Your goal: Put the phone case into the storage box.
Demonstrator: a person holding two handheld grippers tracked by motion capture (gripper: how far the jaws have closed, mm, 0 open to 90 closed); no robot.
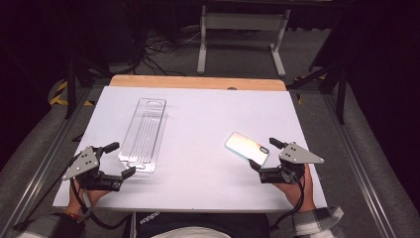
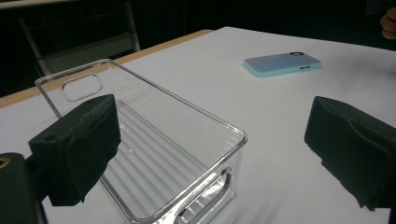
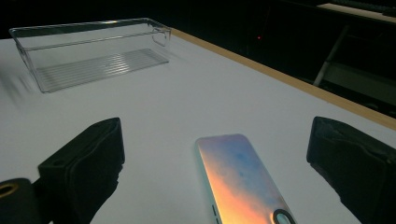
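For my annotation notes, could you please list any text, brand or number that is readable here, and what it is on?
Dark garment at the table's near edge: a short pale print, upside down and too blurred to read.
Phone case: no readable text.
Clear plastic tray: no readable text.
White table: no readable text.

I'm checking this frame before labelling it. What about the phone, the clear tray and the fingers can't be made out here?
- Phone: its near end is cut off by the bottom edge of the right gripper view; its underside is hidden against the table.
- Clear tray: its near corner runs off the bottom edge of the left gripper view.
- Right gripper: in the high view, too small to tell whether its fingers touch the phone.
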